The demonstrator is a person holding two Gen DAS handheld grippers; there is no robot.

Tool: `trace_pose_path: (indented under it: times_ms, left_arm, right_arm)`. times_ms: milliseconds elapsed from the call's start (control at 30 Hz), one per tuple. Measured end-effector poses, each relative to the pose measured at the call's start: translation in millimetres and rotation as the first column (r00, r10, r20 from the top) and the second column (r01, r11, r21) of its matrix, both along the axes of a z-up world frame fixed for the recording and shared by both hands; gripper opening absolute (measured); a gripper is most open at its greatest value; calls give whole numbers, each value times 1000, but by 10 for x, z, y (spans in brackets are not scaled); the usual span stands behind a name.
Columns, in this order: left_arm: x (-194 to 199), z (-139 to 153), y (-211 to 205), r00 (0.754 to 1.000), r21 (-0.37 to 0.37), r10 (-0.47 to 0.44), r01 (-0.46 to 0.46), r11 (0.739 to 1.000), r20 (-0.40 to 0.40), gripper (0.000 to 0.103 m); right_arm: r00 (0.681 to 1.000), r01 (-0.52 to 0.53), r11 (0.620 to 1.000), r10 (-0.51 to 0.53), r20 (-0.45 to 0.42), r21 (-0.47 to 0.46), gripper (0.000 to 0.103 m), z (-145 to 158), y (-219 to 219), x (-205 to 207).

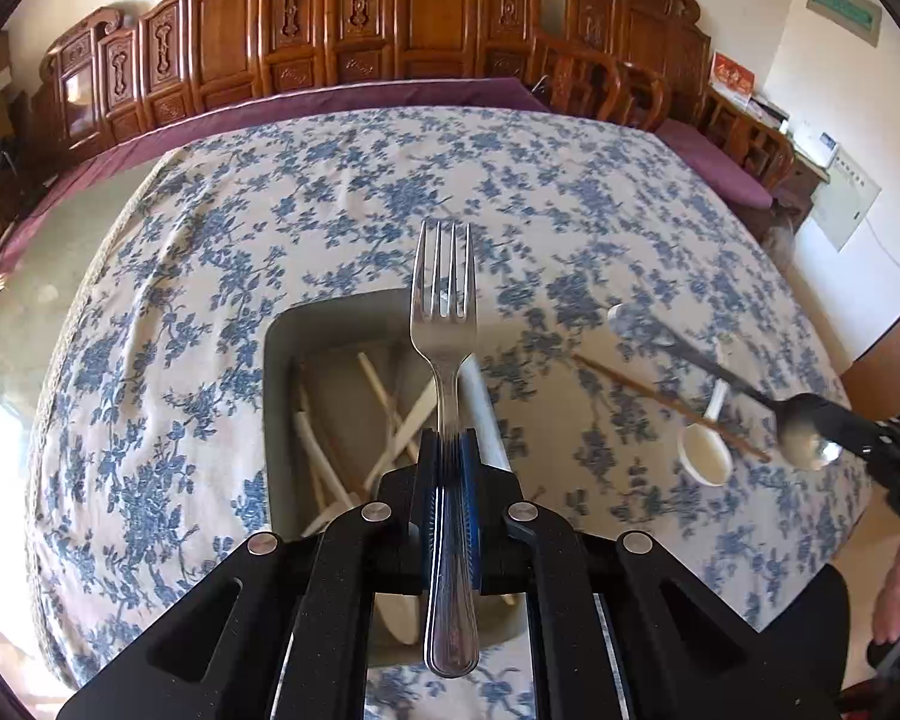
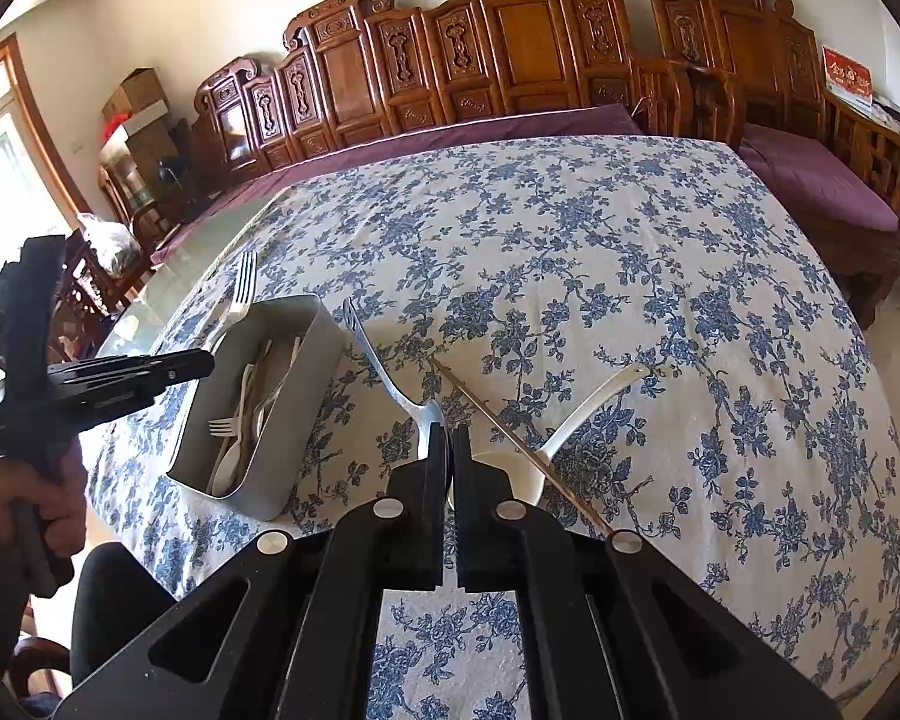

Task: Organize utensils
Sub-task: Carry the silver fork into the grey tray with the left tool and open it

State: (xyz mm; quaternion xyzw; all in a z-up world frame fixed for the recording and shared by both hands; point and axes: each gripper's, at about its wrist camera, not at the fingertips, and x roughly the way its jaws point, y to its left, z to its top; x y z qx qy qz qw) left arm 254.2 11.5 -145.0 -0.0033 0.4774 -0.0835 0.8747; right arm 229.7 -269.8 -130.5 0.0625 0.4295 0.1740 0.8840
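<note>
The right gripper pinches the bowl end of a metal spoon, handle pointing away. Beneath lie a white ladle spoon and a chopstick on the floral tablecloth. The grey bin holds cutlery; the left gripper carries a fork

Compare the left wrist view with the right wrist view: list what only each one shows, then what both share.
Only the left wrist view: the left gripper from behind, jaws shut on the metal fork, handle end toward the camera, above the gray bin.

Only the right wrist view: the white forks and spoons inside the bin, stacked boxes by the window.

Both: the bin, the fork, the right gripper shut on a metal spoon, the white spoon, one chopstick, the floral tablecloth, carved wooden furniture.
</note>
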Motion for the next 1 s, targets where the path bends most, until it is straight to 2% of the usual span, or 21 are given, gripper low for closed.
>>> trace_pose_path:
  times_ms: [400, 1000]
  left_arm:
    - [186, -427, 129, 996, 25, 27, -25, 999, -83, 6]
    - [369, -708, 29, 989, 36, 28, -23, 999, -148, 7]
  right_arm:
    - [1000, 1, 1000, -1, -17, -14, 3, -54, 8, 7]
    - [999, -4, 1000, 3, -34, -24, 3, -118, 15, 42]
